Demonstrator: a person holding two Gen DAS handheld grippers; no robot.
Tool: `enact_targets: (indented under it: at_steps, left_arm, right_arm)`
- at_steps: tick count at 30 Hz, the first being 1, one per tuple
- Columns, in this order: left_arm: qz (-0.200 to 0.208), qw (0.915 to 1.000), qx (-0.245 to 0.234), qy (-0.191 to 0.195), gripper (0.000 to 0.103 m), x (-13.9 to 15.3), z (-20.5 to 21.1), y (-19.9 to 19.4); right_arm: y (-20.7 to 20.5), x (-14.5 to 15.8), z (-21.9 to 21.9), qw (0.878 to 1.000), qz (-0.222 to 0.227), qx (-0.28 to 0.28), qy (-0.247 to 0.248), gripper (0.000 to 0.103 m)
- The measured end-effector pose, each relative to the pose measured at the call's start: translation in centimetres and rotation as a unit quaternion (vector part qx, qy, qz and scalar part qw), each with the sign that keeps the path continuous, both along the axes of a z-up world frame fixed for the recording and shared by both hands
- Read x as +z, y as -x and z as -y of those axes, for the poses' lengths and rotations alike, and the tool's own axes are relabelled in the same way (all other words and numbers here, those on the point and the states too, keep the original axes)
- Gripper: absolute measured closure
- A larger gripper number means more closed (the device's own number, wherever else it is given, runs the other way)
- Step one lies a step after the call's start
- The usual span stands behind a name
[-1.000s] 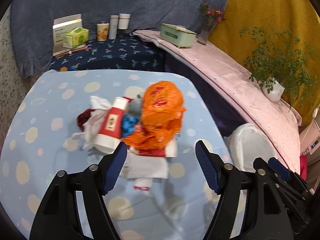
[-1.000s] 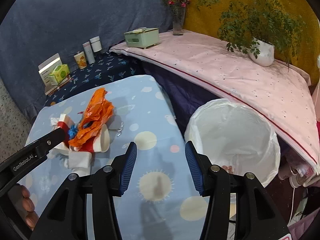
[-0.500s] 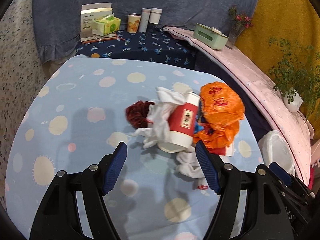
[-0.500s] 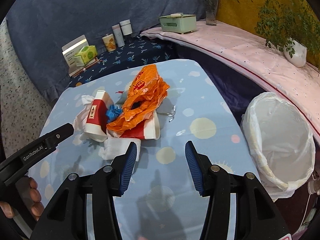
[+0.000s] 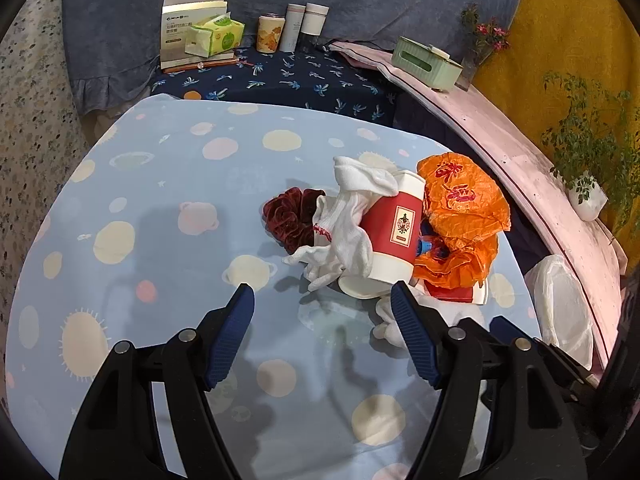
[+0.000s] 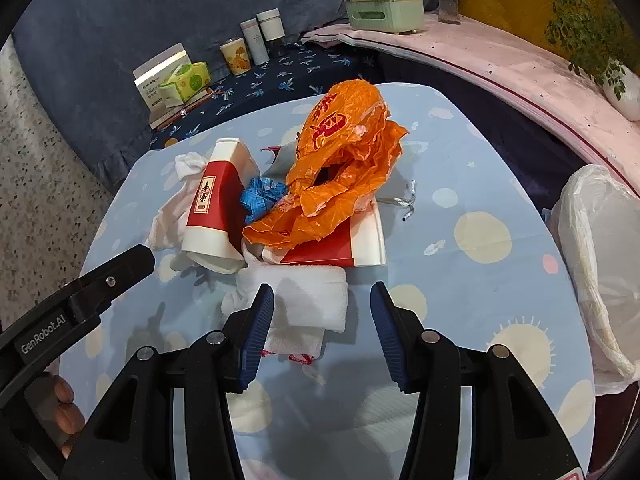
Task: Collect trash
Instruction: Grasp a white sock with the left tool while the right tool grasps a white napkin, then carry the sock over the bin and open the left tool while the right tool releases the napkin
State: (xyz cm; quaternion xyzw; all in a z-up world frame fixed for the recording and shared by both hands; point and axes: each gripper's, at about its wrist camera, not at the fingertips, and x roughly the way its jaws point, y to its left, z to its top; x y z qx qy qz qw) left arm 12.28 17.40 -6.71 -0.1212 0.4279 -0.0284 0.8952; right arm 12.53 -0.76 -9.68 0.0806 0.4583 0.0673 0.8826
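Note:
A heap of trash lies on the light-blue dotted tablecloth [image 5: 160,208]. It holds a red-and-white paper cup [image 5: 394,228] [image 6: 218,208] on its side, a crumpled orange plastic bag [image 5: 460,204] [image 6: 344,152], white cloth pieces [image 5: 348,220] [image 6: 308,296], a dark red scrunchie [image 5: 290,216], blue tape [image 6: 262,196] and a flattened red-and-white cup [image 6: 340,248]. My left gripper [image 5: 322,312] stands open just in front of the cup, holding nothing. My right gripper [image 6: 322,308] is open over the white cloth, its pads not touching it.
A bin lined with a white bag [image 6: 600,264] [image 5: 560,304] stands off the table's right edge. Behind the table, a dark shelf carries a tissue pack [image 5: 216,36], a box and jars [image 5: 296,28]. A pink ledge [image 5: 500,128] holds a green box [image 6: 384,12] and a potted plant [image 5: 584,160].
Both grippers came closer to the heap and lower. The left view swung left, so the heap now sits right of centre. The right view turned from the bin onto the heap.

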Motion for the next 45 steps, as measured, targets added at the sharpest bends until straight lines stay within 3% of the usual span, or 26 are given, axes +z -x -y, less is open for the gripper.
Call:
enact_targets:
  at_steps: [2, 6, 8, 11, 20, 24, 25, 33, 45]
  left_arm:
    - [-0.001, 1.0000, -0.001, 0.001, 0.036, 0.0, 0.0, 0.0]
    - [0.003, 1.0000, -0.005, -0.002, 0.036, 0.1, 0.0, -0.4]
    - [0.004, 1.0000, -0.005, -0.005, 0.036, 0.1, -0.1, -1.0]
    - [0.003, 1.0000, -0.002, -0.003, 0.039, 0.0, -0.5, -2.0]
    - [-0.019, 0.9992, -0.028, 0.021, 0.068, -1.4, -0.2, -4.1]
    - [-0.026, 0.9983, -0.044, 0.027, 0.095, -1.7, 0.5, -4.2]
    - [-0.024, 0.9983, -0.046, 0.027, 0.097, -1.6, 0.6, -4.1]
    - [0.015, 0.9985, -0.046, 0.026, 0.099, 2.2, 1.3, -2.2]
    - [0.090, 0.9908, -0.089, 0.046, 0.099, 11.0, 5.9, 0.1]
  right_arm:
    - [-0.1, -0.4, -0.3, 1.000, -0.004, 0.003, -0.001, 0.060]
    - [-0.2, -0.7, -0.8, 1.000, -0.010, 0.014, -0.002, 0.088]
    - [0.0, -0.5, -0.9, 1.000, -0.005, 0.017, -0.001, 0.095]
    - [0.3, 0.0, -0.8, 1.000, 0.002, 0.019, -0.003, 0.096]
    - [0.5, 1.0, -0.3, 1.000, 0.011, 0.013, -0.008, 0.096]
    - [0.8, 1.6, -0.3, 1.000, 0.016, 0.014, -0.004, 0.096]
    - [0.9, 1.8, -0.3, 1.000, 0.018, 0.015, -0.004, 0.096]
    - [2.6, 5.9, 0.9, 0.998, 0.064, 0.009, -0.012, 0.096]
    - [4.5, 13.6, 5.8, 0.988, 0.150, -0.024, -0.018, 0.096]
